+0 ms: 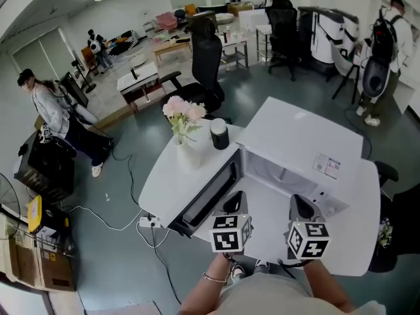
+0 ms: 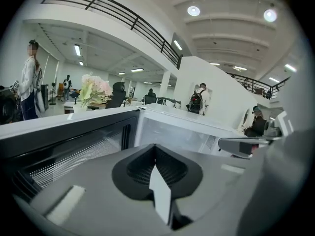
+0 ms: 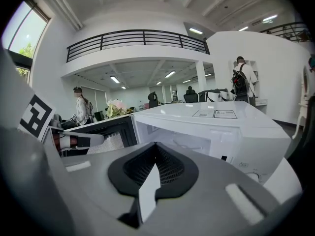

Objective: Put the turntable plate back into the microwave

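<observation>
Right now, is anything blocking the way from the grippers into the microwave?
Nothing visible does. The microwave door stands swung open; left gripper and right gripper face its opening. The plate itself I cannot make out.

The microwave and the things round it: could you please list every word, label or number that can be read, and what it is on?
Labels on top of the microwave: print too small to read.
Marker cubes on the left gripper and the right gripper: black-and-white square patterns only, no words.
No other text can be read.
</observation>
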